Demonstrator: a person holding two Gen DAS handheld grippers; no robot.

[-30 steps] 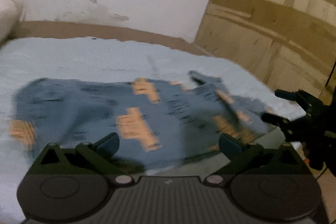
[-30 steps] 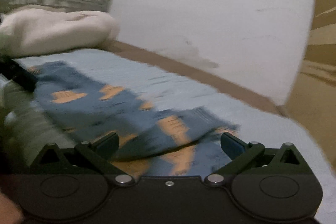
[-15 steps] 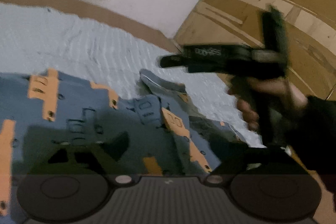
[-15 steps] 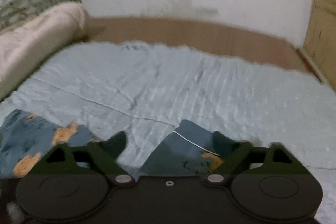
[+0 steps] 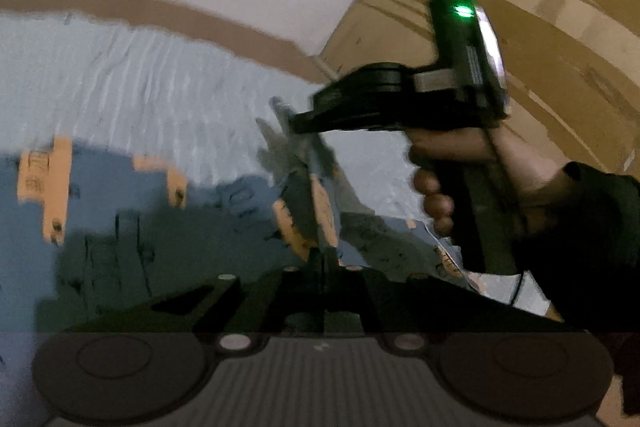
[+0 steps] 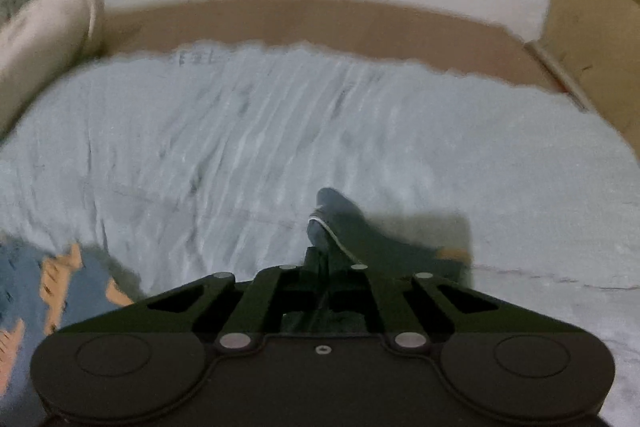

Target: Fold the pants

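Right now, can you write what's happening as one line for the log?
step: fold pants | left gripper: shut on pants | right gripper: shut on pants edge | surface: blue bedsheet | pillow: untouched

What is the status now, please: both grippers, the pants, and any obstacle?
Left gripper shut on pants. Right gripper shut on pants edge, lifted off blue bedsheet. Pants not yet folded. Nothing in the way.
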